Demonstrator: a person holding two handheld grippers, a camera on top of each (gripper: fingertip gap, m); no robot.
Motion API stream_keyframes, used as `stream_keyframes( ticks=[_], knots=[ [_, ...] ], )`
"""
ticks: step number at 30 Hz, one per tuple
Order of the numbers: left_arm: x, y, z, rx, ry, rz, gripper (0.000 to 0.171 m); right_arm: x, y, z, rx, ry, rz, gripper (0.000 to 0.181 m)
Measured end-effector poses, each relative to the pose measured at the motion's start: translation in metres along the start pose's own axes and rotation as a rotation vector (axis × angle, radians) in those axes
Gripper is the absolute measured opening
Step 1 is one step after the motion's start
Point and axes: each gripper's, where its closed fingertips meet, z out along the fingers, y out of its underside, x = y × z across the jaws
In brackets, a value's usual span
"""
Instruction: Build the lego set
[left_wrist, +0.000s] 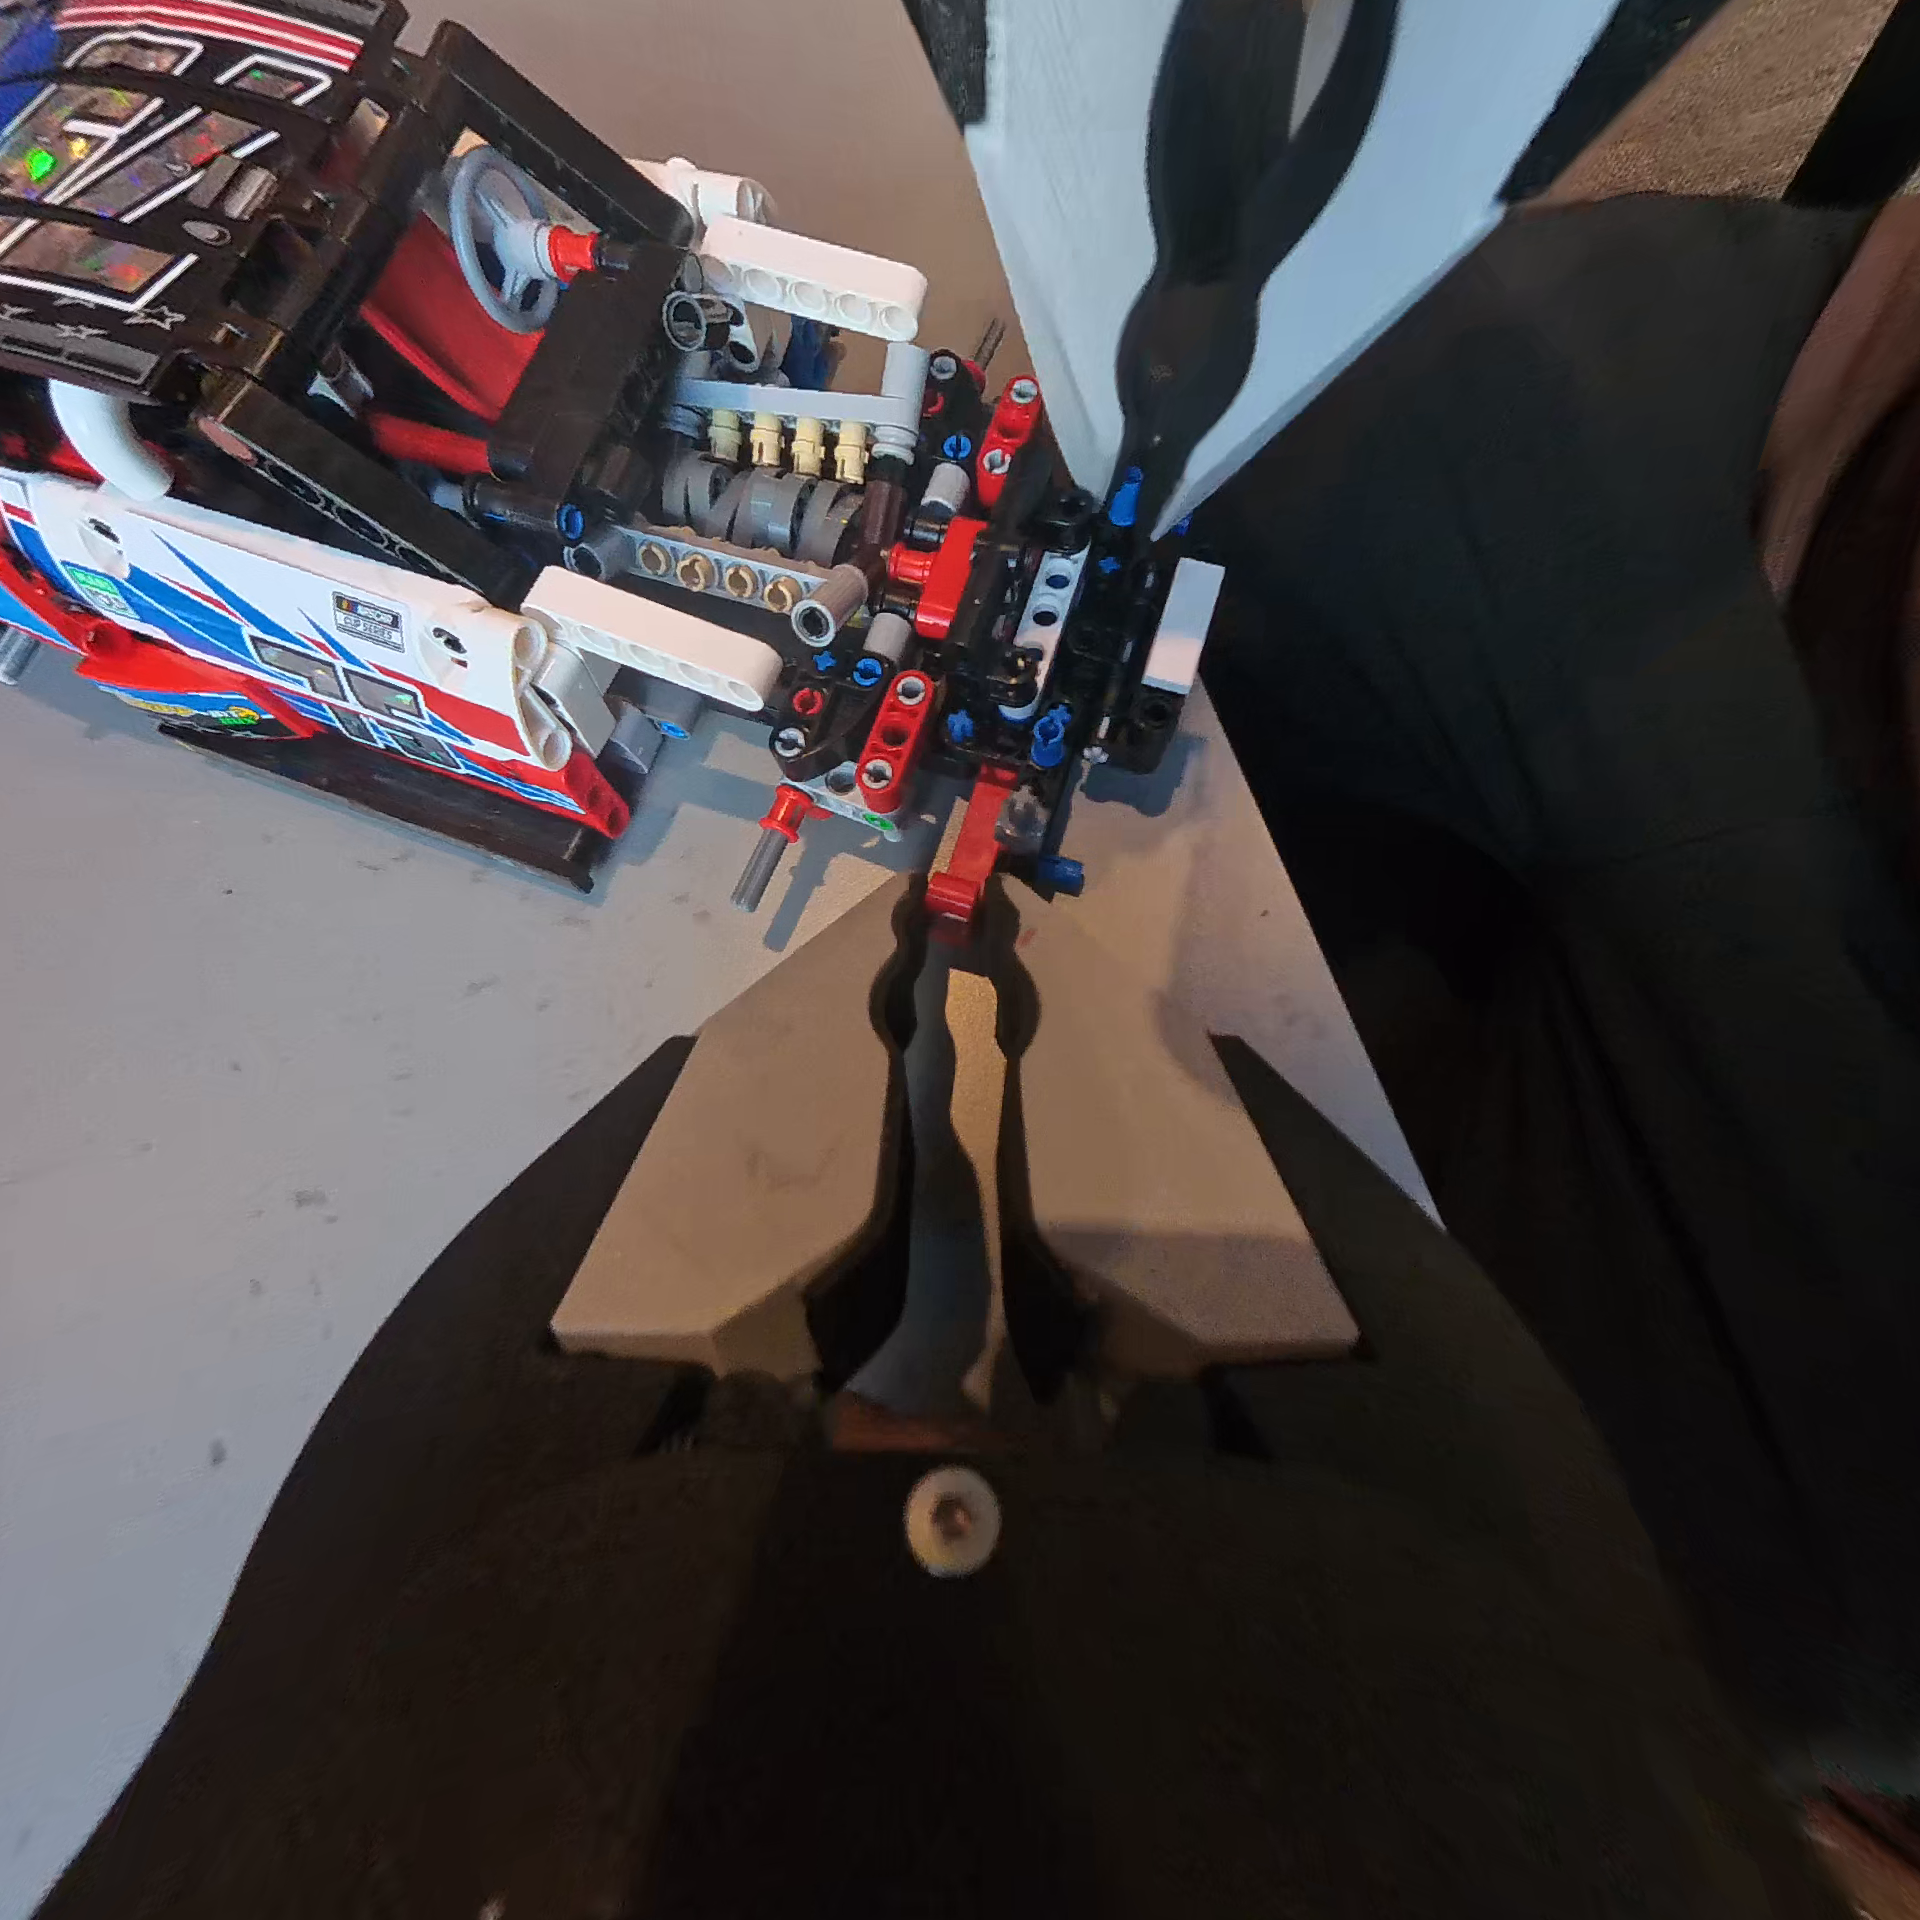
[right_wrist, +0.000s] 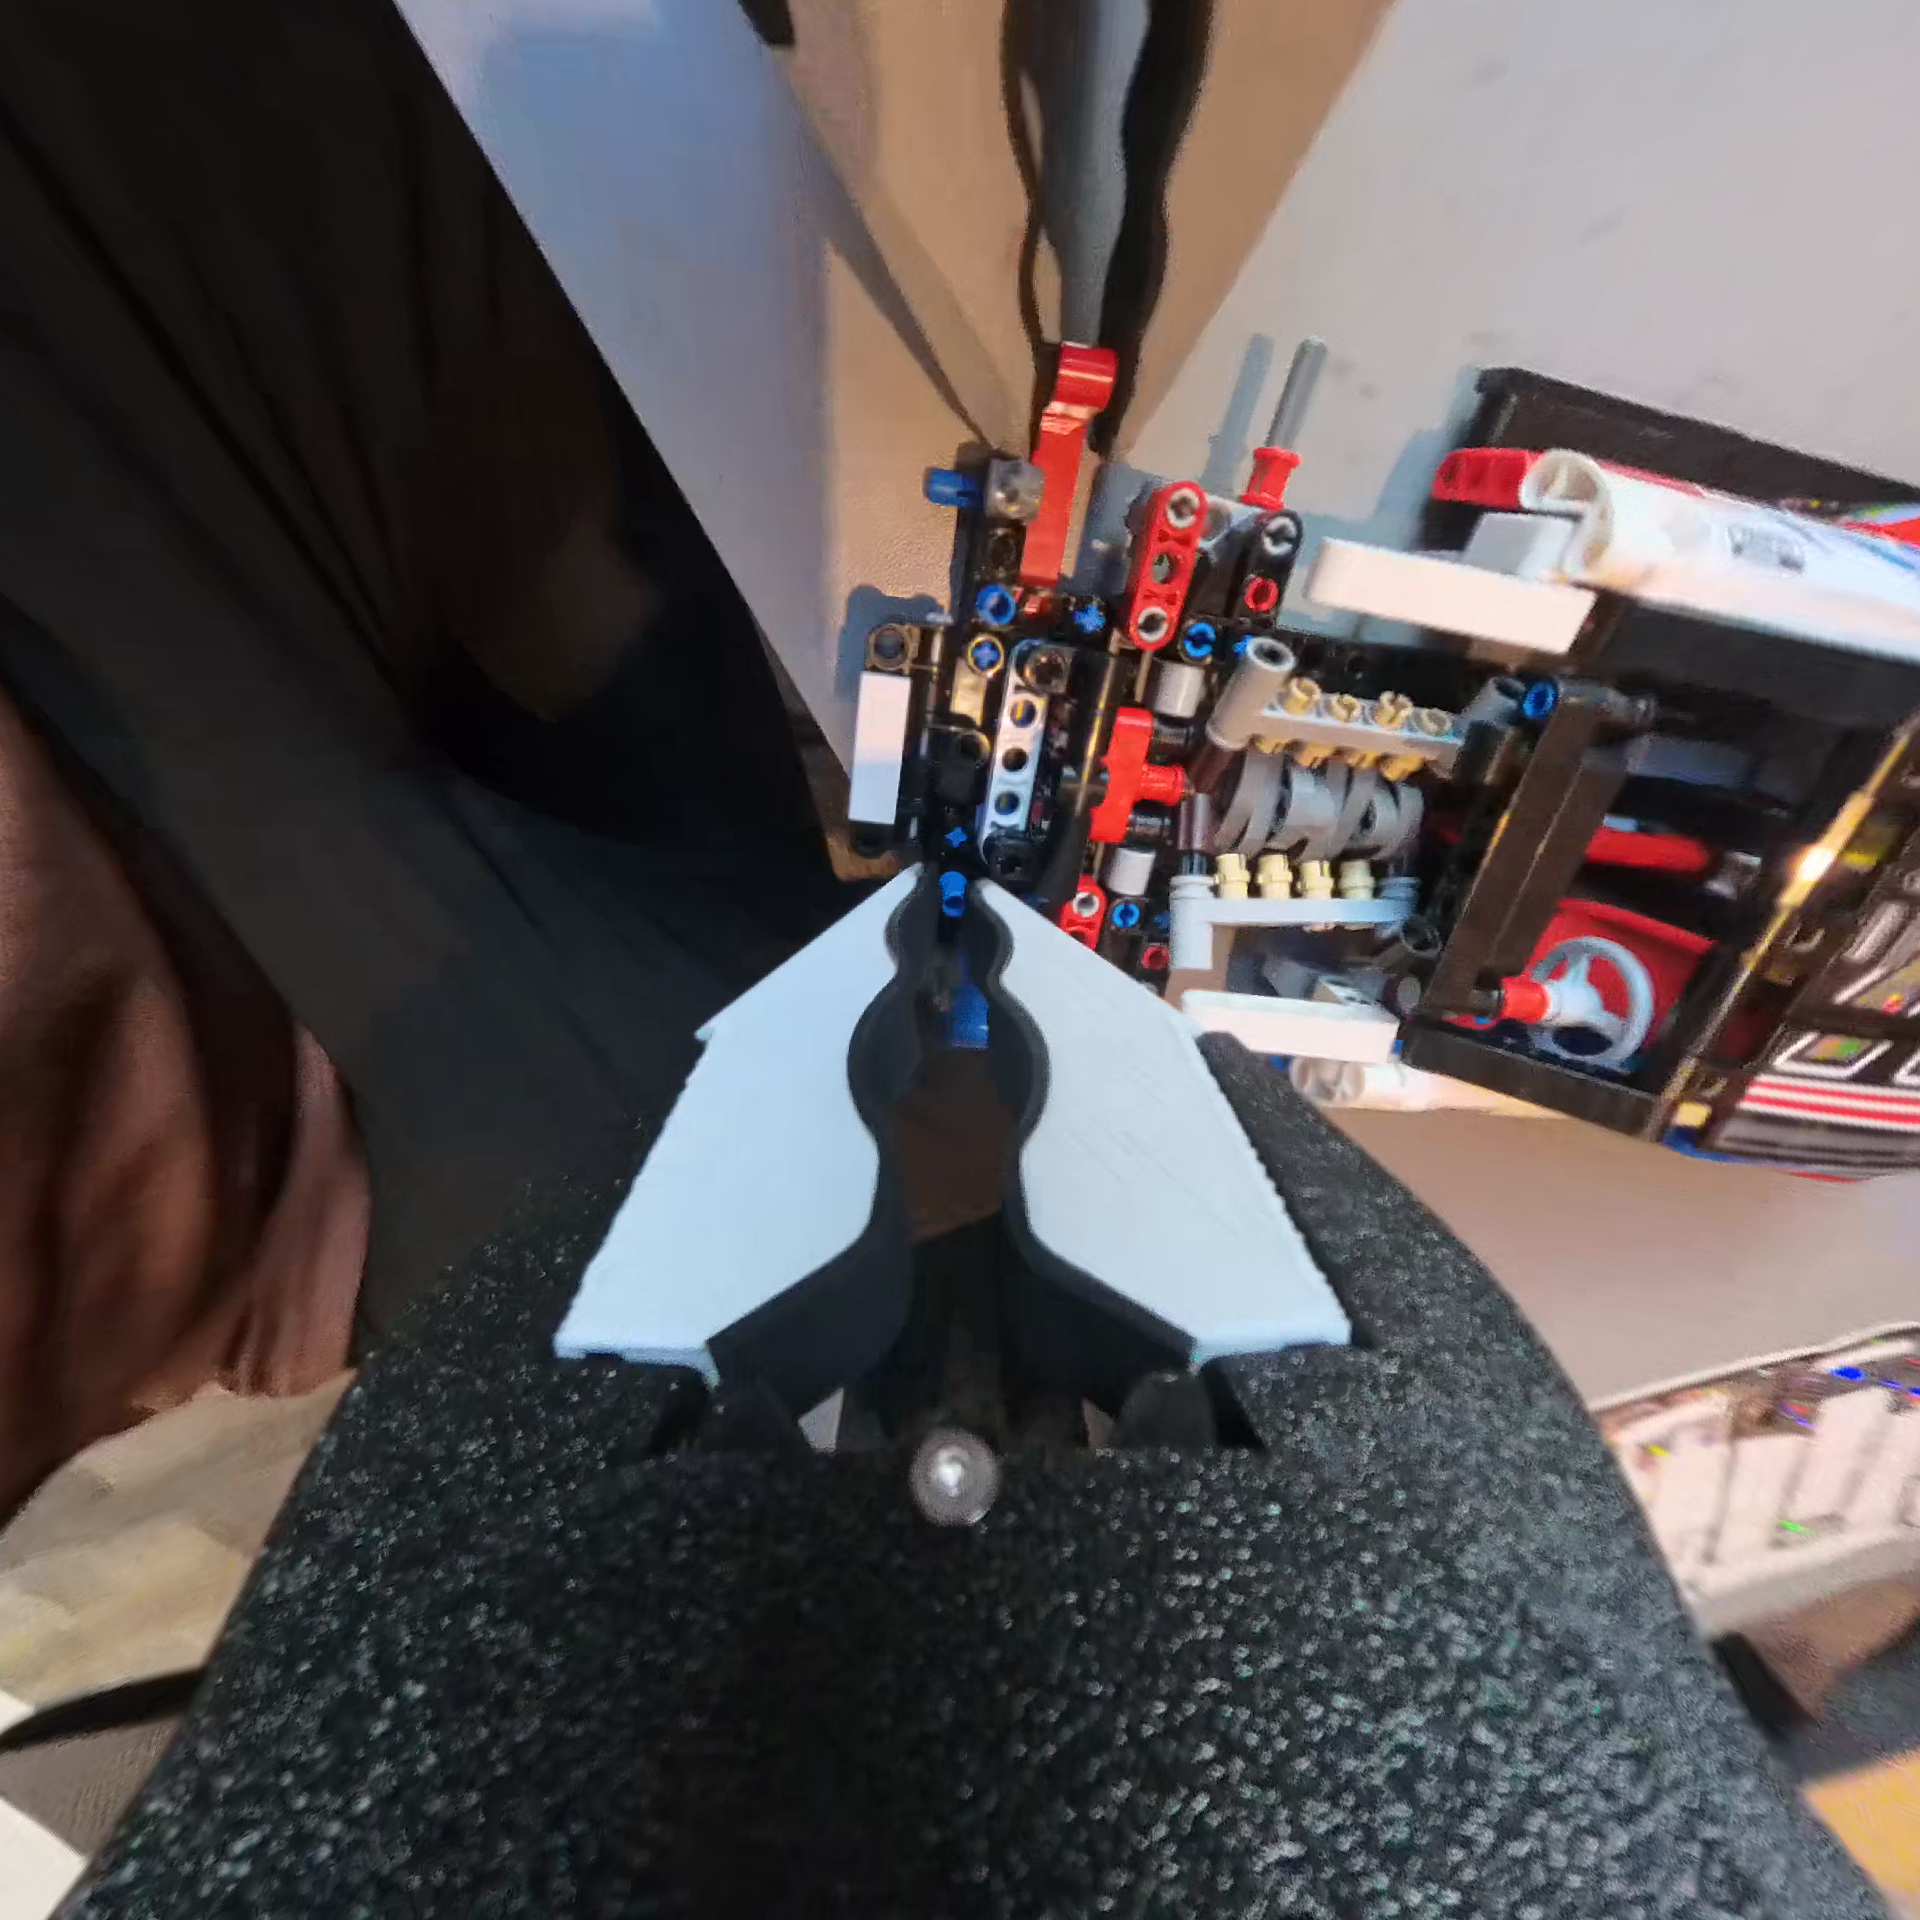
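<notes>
A half-built lego race car (left_wrist: 436, 499) with white, red and blue body panels lies on a pale table (left_wrist: 312, 1091); its open front frame (left_wrist: 1029, 613) faces the grippers. My left gripper (left_wrist: 958, 920) is shut on a red lego arm (left_wrist: 977, 842) that sticks out of the frame's near side. My right gripper (right_wrist: 948, 896) is shut on a blue lego pin (right_wrist: 951, 891) at the frame's (right_wrist: 997, 727) opposite side. Each gripper also shows in the other's view: the right one (left_wrist: 1153, 509) from above, the left one (right_wrist: 1086, 364) on the red arm (right_wrist: 1065, 468).
A person's dark clothing (left_wrist: 1558, 831) fills the right of the left wrist view and the left of the right wrist view (right_wrist: 364, 623). A white printed sheet or box (right_wrist: 1766, 1475) lies at the right wrist view's lower right. Bare table (left_wrist: 260, 1143) lies left of my left gripper. My right fingertips sit around 7 cm from my left ones.
</notes>
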Motion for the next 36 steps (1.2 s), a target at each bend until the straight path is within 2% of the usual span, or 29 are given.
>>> stream_keyframes(
  ticks=[4, 8, 9, 11, 12, 17, 19, 21, 24, 28, 30, 31, 33, 36],
  knots=[
    [0.000, 0.000, -0.001, 0.003, 0.024, -0.027, 0.008, 0.003, 0.000, -0.010, 0.141, 0.043, 0.069, 0.006],
    [-0.002, -0.005, -0.012, 0.072, 0.017, -0.022, 0.022, 0.017, 0.007, -0.056, 0.384, 0.297, 0.092, 0.021],
    [-0.006, -0.005, -0.017, 0.097, -0.010, -0.022, 0.031, 0.017, 0.015, -0.060, 0.417, 0.330, 0.115, 0.021],
    [-0.014, 0.001, -0.025, 0.096, -0.084, -0.043, 0.049, 0.011, 0.032, -0.052, 0.451, 0.339, 0.177, 0.024],
    [-0.015, 0.007, -0.026, 0.073, -0.116, -0.055, 0.052, 0.007, 0.037, -0.044, 0.469, 0.329, 0.204, 0.026],
    [0.005, 0.010, -0.025, 0.020, -0.250, -0.080, 0.049, 0.006, 0.039, -0.004, 0.549, 0.331, 0.221, 0.028],
    [0.010, 0.010, -0.018, -0.009, -0.266, -0.139, 0.045, 0.009, 0.030, 0.007, 0.576, 0.311, 0.224, 0.030],
    [0.012, 0.005, -0.010, -0.013, -0.261, -0.217, 0.039, 0.008, 0.022, 0.014, 0.606, 0.272, 0.203, 0.019],
    [0.010, 0.002, -0.003, -0.010, -0.246, -0.321, 0.035, 0.007, 0.022, 0.013, 0.635, 0.211, 0.180, 0.013],
    [0.008, -0.004, -0.006, 0.018, -0.292, -0.290, 0.027, 0.005, 0.023, 0.003, 0.703, 0.089, 0.227, 0.009],
    [0.006, -0.017, -0.014, 0.106, -0.349, -0.270, 0.032, 0.007, 0.020, -0.011, 0.765, 0.039, 0.257, 0.008],
    [0.007, -0.025, -0.019, 0.163, -0.368, -0.254, 0.043, 0.009, 0.018, -0.021, 0.808, 0.004, 0.280, 0.008],
    [0.001, -0.036, -0.032, 0.235, -0.491, -0.205, 0.057, 0.012, 0.014, -0.042, 0.887, -0.069, 0.323, 0.008],
    [-0.013, -0.051, -0.054, 0.225, -0.782, 0.008, 0.065, 0.015, 0.013, -0.063, 0.912, -0.127, 0.313, 0.008]
  ],
)
